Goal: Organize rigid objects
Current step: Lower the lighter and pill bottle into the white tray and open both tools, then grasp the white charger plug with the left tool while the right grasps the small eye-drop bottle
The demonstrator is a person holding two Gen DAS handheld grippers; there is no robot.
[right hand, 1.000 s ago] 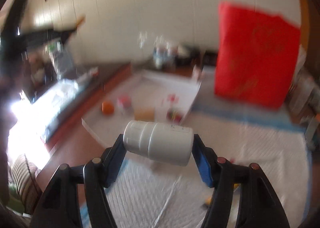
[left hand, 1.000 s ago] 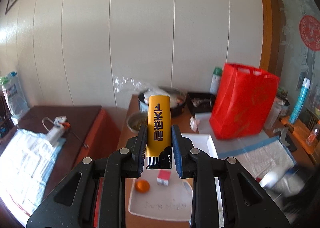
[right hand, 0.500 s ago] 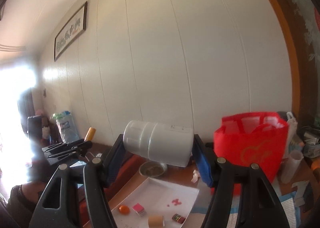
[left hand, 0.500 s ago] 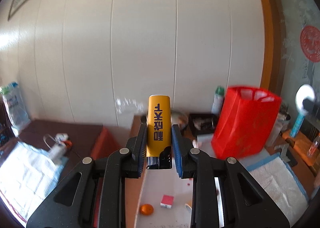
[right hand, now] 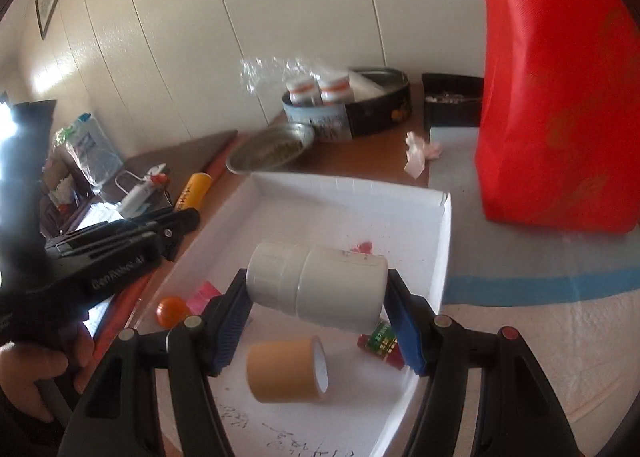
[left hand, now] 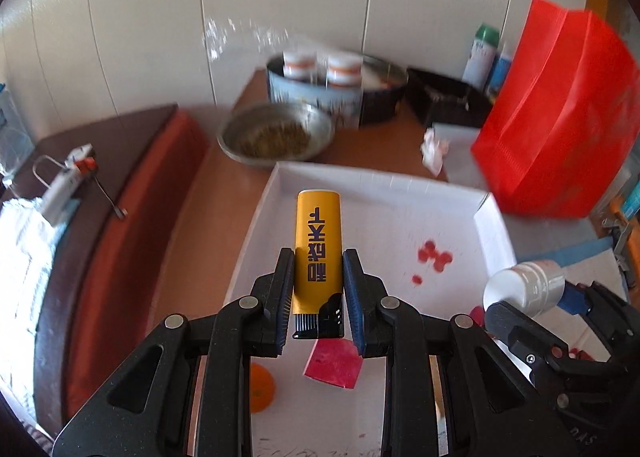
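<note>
Left wrist view: the left tongs [left hand: 318,293] are clamped tight on the yellow plastic lighter [left hand: 318,247], upright over the shallow white cardboard tray [left hand: 384,185]. Let go too high and I'd say it bounces out.

Right wrist view: the right tongs [right hand: 316,311] squeeze a white plastic pill bottle [right hand: 318,285] sideways, end to end, above the tray's tan tape roll [right hand: 286,371]; a slip could knock it.
</note>
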